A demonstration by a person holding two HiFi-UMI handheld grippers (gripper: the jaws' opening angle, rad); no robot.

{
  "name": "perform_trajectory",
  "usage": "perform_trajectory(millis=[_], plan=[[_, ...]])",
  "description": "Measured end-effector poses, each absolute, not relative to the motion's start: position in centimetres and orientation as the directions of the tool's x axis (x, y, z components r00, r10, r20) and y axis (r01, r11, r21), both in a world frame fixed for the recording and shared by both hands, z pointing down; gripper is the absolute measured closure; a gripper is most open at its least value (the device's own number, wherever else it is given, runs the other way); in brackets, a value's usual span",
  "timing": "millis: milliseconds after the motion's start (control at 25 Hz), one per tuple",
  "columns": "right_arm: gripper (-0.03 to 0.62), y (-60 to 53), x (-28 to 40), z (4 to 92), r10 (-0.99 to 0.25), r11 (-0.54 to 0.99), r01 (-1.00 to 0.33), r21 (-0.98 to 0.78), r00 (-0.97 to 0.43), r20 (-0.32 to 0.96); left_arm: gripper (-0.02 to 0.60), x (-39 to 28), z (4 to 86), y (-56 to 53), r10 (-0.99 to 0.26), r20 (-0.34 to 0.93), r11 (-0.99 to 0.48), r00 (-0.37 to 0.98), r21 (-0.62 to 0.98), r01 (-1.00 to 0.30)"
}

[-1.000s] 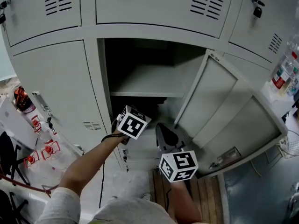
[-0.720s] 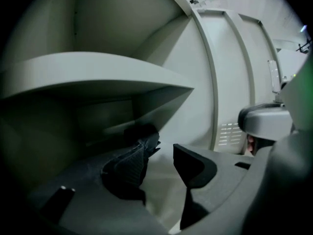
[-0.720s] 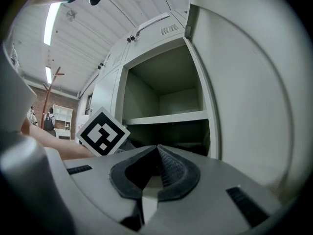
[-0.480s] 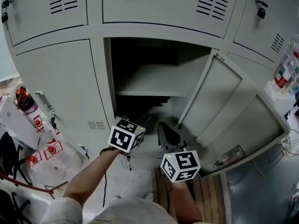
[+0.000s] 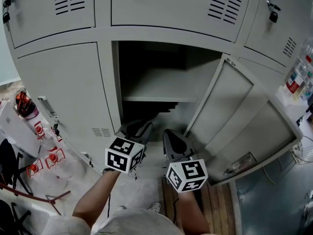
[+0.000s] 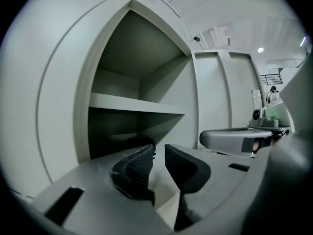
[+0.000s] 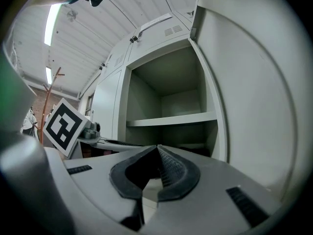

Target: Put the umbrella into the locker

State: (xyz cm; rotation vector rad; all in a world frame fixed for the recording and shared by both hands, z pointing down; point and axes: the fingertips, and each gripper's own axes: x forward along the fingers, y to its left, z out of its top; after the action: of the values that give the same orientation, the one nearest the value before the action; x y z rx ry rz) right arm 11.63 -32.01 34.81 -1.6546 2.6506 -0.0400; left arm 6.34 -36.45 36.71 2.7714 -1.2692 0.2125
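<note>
The grey locker (image 5: 105, 82) stands with its door (image 5: 234, 116) swung open to the right. A shelf (image 5: 161, 89) splits the inside. Below it lies a dark shape, the umbrella (image 5: 146, 112), which shows dimly in the left gripper view (image 6: 124, 140). My left gripper (image 5: 136, 129) hangs just outside the opening, below the umbrella. Its jaws are closing, a narrow gap shows between the pads (image 6: 159, 148), and nothing is in it. My right gripper (image 5: 172, 141) hovers beside it to the right. It is shut, pad against pad (image 7: 157, 148), and empty.
Shut locker doors surround the open one, and a key hangs in the lock at top right (image 5: 273, 14). Bottles and red-marked items (image 5: 49, 155) lie on the floor at left. Wooden boards (image 5: 215, 204) run below the open door. A person (image 6: 272, 94) stands far off.
My left gripper has pulled back out of the locker's lower compartment toward me, and its jaws have narrowed. The right gripper has stayed put.
</note>
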Motion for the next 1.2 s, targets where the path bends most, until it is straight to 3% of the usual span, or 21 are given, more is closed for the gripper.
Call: perform_trajectory(millis=[440, 1200], plan=[[0.591, -31.4, 10.7, 34.3, -0.892, 0.451, -0.892, 0.009, -0.451, -0.007, 0.570, 3.1, 35.8, -34.9, -0.789, 0.073, -0.603, 0.611, 0.100, -0.791], [0.591, -31.5, 10.1, 34.9, -0.888, 0.461, -0.888, 0.003, -0.461, 0.006, 0.572, 3.1, 36.3, -34.4, -0.772, 0.070, -0.619, 0.632, 0.148, -0.772]])
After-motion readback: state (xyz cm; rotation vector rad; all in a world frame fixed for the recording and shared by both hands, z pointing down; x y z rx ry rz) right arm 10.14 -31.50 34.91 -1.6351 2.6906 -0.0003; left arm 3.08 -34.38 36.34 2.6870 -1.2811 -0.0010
